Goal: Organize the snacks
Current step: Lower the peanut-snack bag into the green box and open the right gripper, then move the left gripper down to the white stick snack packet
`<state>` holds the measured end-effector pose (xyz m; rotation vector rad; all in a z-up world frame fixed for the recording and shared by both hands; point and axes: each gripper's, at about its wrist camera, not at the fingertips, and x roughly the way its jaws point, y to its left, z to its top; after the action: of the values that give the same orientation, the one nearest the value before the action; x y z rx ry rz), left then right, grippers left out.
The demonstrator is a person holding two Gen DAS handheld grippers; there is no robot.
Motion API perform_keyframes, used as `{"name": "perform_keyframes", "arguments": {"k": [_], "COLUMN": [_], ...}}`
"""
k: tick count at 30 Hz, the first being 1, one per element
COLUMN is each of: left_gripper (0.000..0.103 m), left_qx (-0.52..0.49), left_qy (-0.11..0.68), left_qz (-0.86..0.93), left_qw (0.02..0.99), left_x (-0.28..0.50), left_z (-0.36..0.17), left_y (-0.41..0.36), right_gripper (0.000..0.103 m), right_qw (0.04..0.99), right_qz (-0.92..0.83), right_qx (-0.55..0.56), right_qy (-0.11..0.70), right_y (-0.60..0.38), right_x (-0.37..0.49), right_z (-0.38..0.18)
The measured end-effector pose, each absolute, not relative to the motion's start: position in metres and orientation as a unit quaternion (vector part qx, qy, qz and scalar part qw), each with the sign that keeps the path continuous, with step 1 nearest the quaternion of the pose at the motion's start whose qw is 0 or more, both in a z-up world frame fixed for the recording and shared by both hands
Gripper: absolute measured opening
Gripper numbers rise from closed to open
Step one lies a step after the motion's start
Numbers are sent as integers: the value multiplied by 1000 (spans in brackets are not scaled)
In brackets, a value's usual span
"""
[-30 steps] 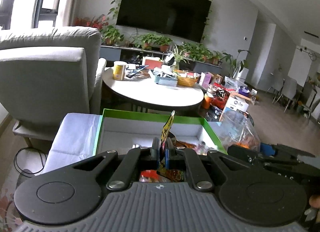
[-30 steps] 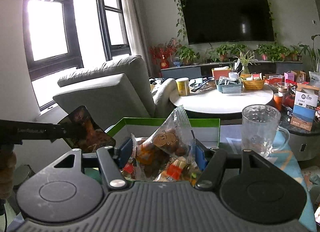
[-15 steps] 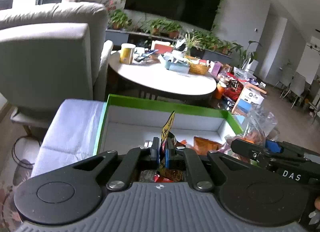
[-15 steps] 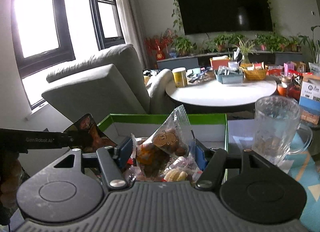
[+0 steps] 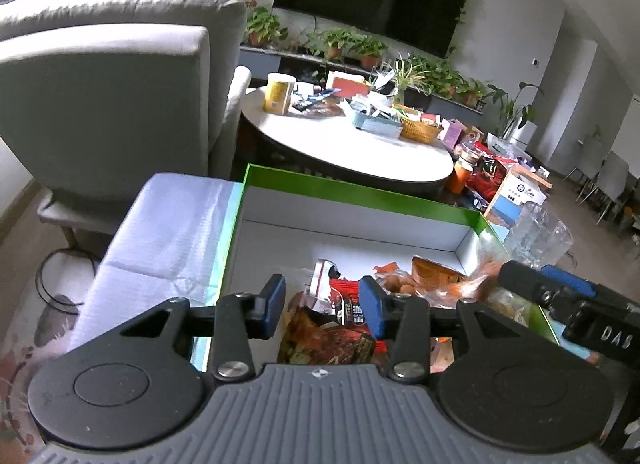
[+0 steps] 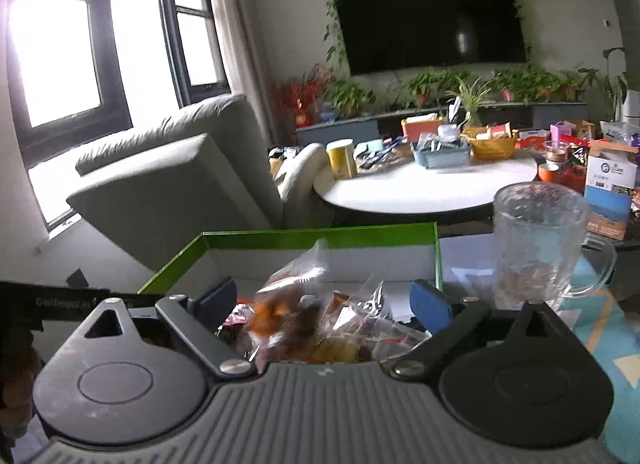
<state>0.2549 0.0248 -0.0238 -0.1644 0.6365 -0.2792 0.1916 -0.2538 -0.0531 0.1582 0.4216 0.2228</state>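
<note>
A white box with a green rim [image 5: 360, 188] [image 6: 320, 234] lies in front of both grippers and holds several snack packets. My left gripper [image 5: 322, 306] hangs over the box's near part. Its jaws are opening, and a dark red snack packet [image 5: 324, 340] lies loose in the box below and between the blue pads [image 5: 274, 306]. My right gripper [image 6: 324, 302] is over the box's right side. Its jaws are opening too. A clear bag of brown and orange snacks [image 6: 304, 316] sags, blurred, between its pads, which stand apart from it.
A glass mug [image 6: 536, 240] stands just right of the box on a blue patterned cloth. A grey armchair [image 5: 120, 104] is behind on the left. A round white table [image 5: 344, 148] with clutter lies beyond the box. A white-and-blue carton [image 6: 610, 192] is at the far right.
The left jaws were shut on the upright packet and now stand apart, with the packet lying in the box. The right jaws have widened and the clear bag has slumped lower. Both grippers sank toward the box.
</note>
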Motion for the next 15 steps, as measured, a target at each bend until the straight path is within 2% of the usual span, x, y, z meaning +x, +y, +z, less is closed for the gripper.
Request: {"name": "perform_keyframes", "arguments": {"k": [9, 15], "left_gripper": [39, 39], "left_qx": [-24, 21], "left_qy": [288, 321], "left_qz": [-211, -298], "left_qw": [934, 899], "left_x": [211, 190], "left_z": [-10, -23], "left_y": [16, -11], "right_gripper": [49, 50], "right_qw": [967, 967], "right_qz": [115, 101], "right_qx": [92, 60], "right_qy": [210, 226], "right_y": [-270, -286], "right_x": [168, 143], "right_z": [-43, -48]}}
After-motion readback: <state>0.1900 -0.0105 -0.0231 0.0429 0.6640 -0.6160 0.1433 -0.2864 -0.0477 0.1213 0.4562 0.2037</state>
